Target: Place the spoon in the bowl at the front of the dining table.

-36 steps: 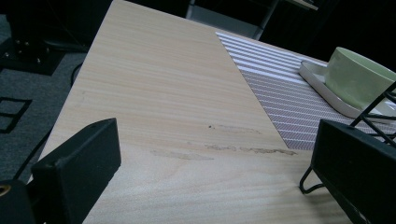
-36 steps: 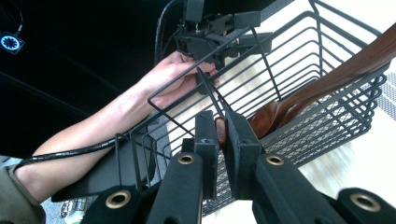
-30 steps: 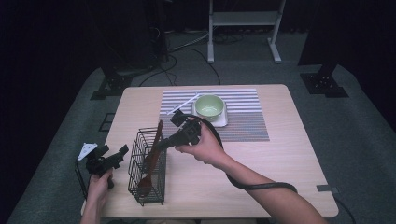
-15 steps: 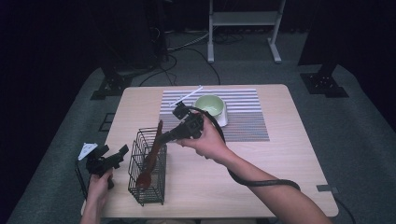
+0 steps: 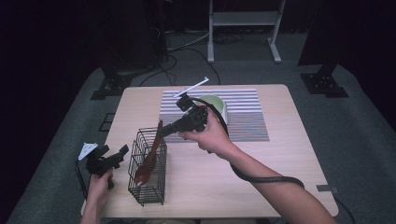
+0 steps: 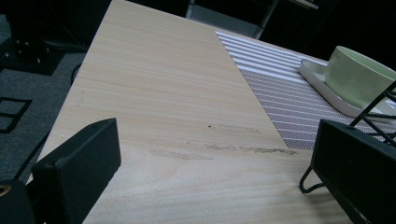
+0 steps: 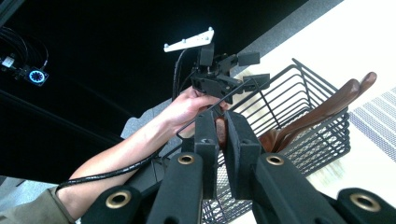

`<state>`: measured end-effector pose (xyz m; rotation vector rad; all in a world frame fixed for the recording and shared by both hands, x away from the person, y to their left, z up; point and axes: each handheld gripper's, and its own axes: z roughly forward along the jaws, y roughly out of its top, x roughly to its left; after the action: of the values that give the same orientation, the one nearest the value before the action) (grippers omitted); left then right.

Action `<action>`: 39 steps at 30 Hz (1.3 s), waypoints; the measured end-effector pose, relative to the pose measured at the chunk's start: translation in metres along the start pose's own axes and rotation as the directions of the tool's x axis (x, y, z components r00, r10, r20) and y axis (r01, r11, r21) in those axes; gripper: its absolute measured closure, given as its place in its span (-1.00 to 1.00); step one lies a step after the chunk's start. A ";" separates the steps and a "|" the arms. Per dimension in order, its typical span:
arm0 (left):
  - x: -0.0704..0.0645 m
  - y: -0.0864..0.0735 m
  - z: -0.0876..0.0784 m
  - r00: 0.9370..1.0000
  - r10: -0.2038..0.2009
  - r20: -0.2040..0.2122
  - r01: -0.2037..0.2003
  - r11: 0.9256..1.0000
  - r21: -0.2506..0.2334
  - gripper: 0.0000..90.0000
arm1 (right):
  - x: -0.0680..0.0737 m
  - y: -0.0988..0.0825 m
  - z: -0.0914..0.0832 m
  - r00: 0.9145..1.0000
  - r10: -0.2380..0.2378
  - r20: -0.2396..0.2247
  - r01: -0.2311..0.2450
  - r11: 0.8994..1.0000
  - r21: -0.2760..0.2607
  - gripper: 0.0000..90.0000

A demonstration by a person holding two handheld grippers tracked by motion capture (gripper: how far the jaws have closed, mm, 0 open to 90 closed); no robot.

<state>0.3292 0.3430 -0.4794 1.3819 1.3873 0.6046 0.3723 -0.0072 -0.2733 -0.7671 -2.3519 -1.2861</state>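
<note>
Pale wood-grain worktop (image 5: pixel 261 158), dark room, grey floor. Left tool (image 5: pixel 112 157) open at near-left edge. Black wire basket (image 5: pixel 148 170) holds dark brown wooden spoon (image 5: pixel 148 159), tilted; right tool (image 5: pixel 162 133) clamped on its handle. Striped mat (image 5: pixel 247 116) and green bowl (image 5: pixel 215 103) beyond.

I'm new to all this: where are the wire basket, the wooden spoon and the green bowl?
wire basket (image 5: pixel 150 186), high view, front wall.
wooden spoon (image 5: pixel 144 169), high view, bowl end inside the basket.
green bowl (image 6: pixel 357 79), left gripper view, outer side.

High overhead view, two close tongs-mounted views, shared wire basket (image 5: pixel 148 168)
</note>
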 end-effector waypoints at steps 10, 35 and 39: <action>0.000 0.000 0.000 1.000 0.004 -0.001 -0.004 1.000 0.003 -0.99 | 0.002 0.004 -0.016 1.000 -0.004 0.006 0.004 1.000 -0.026 0.86; 0.000 0.000 0.000 1.000 0.006 -0.002 -0.006 1.000 0.004 -0.99 | -0.009 -0.010 -0.061 0.999 0.034 0.017 -0.032 0.995 -0.090 0.86; 0.000 0.000 0.000 1.000 0.005 -0.003 -0.005 1.000 0.003 -0.99 | -0.012 -0.014 -0.067 0.999 0.045 0.020 -0.043 0.994 -0.096 0.86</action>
<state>0.3294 0.3426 -0.4793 1.3881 1.3880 0.6079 0.3766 -0.0741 -0.2539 -0.8614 -2.2912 -1.3871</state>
